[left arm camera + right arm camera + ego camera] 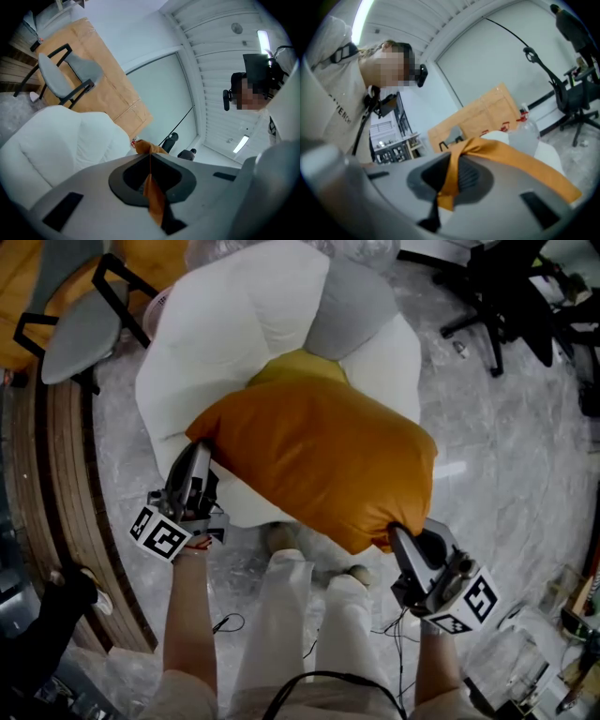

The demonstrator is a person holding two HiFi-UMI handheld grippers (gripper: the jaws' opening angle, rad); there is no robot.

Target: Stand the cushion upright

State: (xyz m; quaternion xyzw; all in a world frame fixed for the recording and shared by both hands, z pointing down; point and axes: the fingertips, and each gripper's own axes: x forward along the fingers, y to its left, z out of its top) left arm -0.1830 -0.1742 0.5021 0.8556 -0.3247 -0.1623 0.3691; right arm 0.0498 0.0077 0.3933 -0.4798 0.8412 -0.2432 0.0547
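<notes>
The orange cushion [319,460] lies tilted across the front of a white armchair [234,324], with a yellow cushion [300,367] and a grey cushion [352,301] behind it. My left gripper [199,463] is shut on the orange cushion's left corner. In the left gripper view a strip of orange fabric [153,194] is pinched between the closed jaws of the left gripper [150,157]. My right gripper [399,535] is shut on the cushion's near right corner. In the right gripper view the orange cloth [449,180] is clamped in the right gripper [457,157], and the orange cushion [520,161] stretches away to the right.
A grey chair with a black frame [80,324] stands at the upper left beside a curved wooden edge [66,502]. A black office chair [506,296] is at the upper right. The person's legs [300,615] stand close to the armchair. Cables [225,622] lie on the floor.
</notes>
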